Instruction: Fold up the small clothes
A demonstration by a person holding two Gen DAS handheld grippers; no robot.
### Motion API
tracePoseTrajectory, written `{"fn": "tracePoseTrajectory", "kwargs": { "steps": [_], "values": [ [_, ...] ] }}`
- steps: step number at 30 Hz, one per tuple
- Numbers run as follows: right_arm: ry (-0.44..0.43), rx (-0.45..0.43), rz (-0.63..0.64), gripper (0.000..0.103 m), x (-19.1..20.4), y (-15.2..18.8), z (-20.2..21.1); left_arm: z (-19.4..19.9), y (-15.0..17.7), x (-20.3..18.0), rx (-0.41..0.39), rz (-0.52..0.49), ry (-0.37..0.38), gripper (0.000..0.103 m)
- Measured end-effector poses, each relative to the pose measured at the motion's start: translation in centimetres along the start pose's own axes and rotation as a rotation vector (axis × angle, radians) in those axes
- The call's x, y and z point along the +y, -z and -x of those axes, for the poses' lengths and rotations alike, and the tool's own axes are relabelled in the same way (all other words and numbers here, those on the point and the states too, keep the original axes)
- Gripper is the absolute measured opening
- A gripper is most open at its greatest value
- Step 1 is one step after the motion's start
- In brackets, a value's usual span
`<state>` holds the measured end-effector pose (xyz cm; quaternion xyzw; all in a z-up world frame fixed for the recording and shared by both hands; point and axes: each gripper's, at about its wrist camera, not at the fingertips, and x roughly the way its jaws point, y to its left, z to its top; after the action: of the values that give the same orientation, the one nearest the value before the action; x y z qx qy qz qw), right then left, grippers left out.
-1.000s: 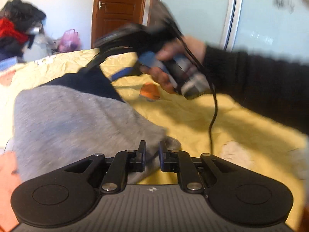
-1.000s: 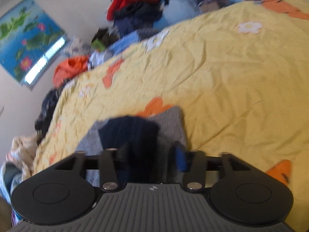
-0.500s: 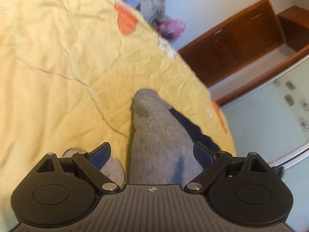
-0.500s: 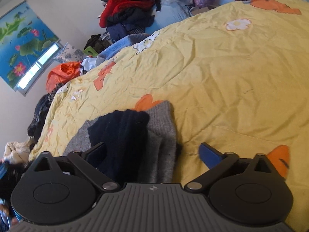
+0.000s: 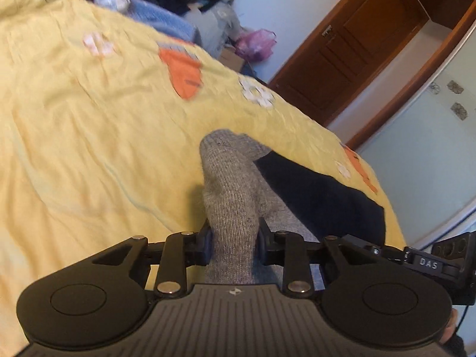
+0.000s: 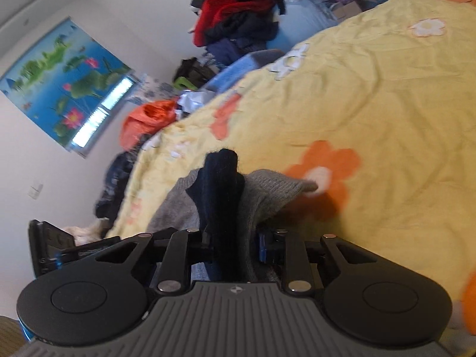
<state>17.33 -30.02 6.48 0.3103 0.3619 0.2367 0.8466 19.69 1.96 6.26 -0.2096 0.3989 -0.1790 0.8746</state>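
Observation:
A small grey knit garment with a dark navy part lies on the yellow bedspread. In the left wrist view my left gripper is shut on a bunched grey fold, with the navy part spread to the right. In the right wrist view my right gripper is shut on the navy part together with grey cloth, lifted into a ridge. The other gripper's body shows at the left edge.
The bedspread has orange and white flower prints. Piles of clothes stand beyond the bed's far side. A wooden door and a glass wardrobe panel are at the right. A lotus poster hangs on the wall.
Both grippers were open around the garment half a second ago and have now closed on it. The cloth is pulled up into ridges between the jaws.

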Motion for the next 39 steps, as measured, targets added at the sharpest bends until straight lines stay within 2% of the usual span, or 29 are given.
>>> {"fn": "tracePoseTrajectory", "kwargs": {
  "steps": [3, 5, 6, 7, 8, 10, 12, 15, 17, 19, 23, 24, 25, 26, 27, 30, 33, 35, 36, 37, 38, 39],
  "values": [
    [-0.012, 0.004, -0.014, 0.028, 0.6, -0.3, -2.8, -0.5, -0.5, 0.8, 0.002, -0.049, -0.072, 0.028],
    [0.041, 0.011, 0.000, 0.028, 0.4, -0.1, -4.8, -1.6, 0.6, 1.4, 0.027, -0.072, -0.118, 0.030],
    [0.077, 0.023, 0.011, 0.031, 0.2, 0.3, -5.8, -1.8, 1.2, 1.5, 0.022, -0.088, -0.127, 0.034],
    [0.107, 0.026, 0.016, 0.042, -0.1, 0.6, -6.4, -1.2, 2.0, 1.6, -0.008, -0.099, -0.131, 0.039],
    [0.118, 0.025, 0.002, 0.047, -0.4, 0.9, -6.5, -0.7, 2.6, 1.7, -0.032, -0.093, -0.128, 0.040],
    [0.098, 0.028, -0.042, 0.069, -0.9, 1.2, -5.7, 1.0, 3.5, 2.1, -0.040, -0.044, -0.090, 0.051],
    [0.095, 0.028, -0.033, 0.081, -0.5, 1.9, -3.3, 3.0, 5.2, 2.9, -0.036, 0.018, -0.013, 0.055],
    [0.070, 0.044, -0.002, 0.082, -0.3, 3.8, 0.7, 5.3, 8.5, 3.7, 0.003, 0.054, 0.057, 0.056],
    [0.049, 0.079, -0.013, 0.081, -0.6, 5.6, 2.7, 6.0, 10.6, 4.1, 0.066, 0.091, 0.105, 0.055],
    [0.066, 0.107, -0.014, 0.078, -0.7, 7.5, 4.0, 6.6, 12.2, 4.1, 0.084, 0.100, 0.165, 0.055],
    [0.006, 0.144, -0.039, 0.072, 0.0, 10.4, 4.2, 6.5, 12.6, 4.0, 0.104, 0.089, 0.207, 0.052],
    [-0.001, 0.159, -0.045, 0.060, 0.2, 10.7, 3.8, 6.3, 12.3, 4.1, 0.114, 0.100, 0.196, 0.028],
    [0.006, 0.171, -0.052, 0.040, 0.4, 10.9, 3.1, 5.9, 12.0, 4.4, 0.136, 0.108, 0.166, 0.014],
    [0.023, 0.186, -0.053, 0.028, 0.6, 10.9, 2.4, 5.9, 11.7, 4.7, 0.149, 0.118, 0.148, 0.014],
    [0.028, 0.210, -0.057, 0.020, 0.8, 10.8, 1.7, 6.4, 11.7, 5.0, 0.145, 0.122, 0.133, 0.014],
    [-0.005, 0.229, -0.004, 0.020, 2.6, 11.3, 1.2, 8.5, 11.4, 5.0, 0.101, 0.041, 0.071, 0.013],
    [0.017, 0.245, 0.051, 0.023, 3.4, 12.1, 1.1, 9.2, 12.0, 4.6, 0.122, -0.044, 0.009, 0.018],
    [-0.005, 0.215, 0.005, 0.026, 2.3, 12.3, 1.5, 10.5, 12.7, 2.9, 0.082, -0.164, -0.069, 0.023],
    [-0.017, 0.202, -0.048, 0.034, 1.7, 12.3, 2.0, 11.6, 13.4, 1.6, 0.035, -0.257, -0.115, 0.028],
    [-0.010, 0.178, -0.079, 0.044, 1.6, 12.2, 2.8, 12.7, 14.5, 0.2, -0.025, -0.367, -0.162, 0.040],
    [-0.004, 0.138, -0.079, 0.046, 1.7, 12.1, 3.8, 13.7, 15.8, -1.1, -0.093, -0.485, -0.212, 0.049],
    [-0.003, 0.096, -0.070, 0.047, 2.0, 12.1, 4.9, 14.3, 17.2, -2.0, -0.147, -0.581, -0.257, 0.066]
  ]
}}
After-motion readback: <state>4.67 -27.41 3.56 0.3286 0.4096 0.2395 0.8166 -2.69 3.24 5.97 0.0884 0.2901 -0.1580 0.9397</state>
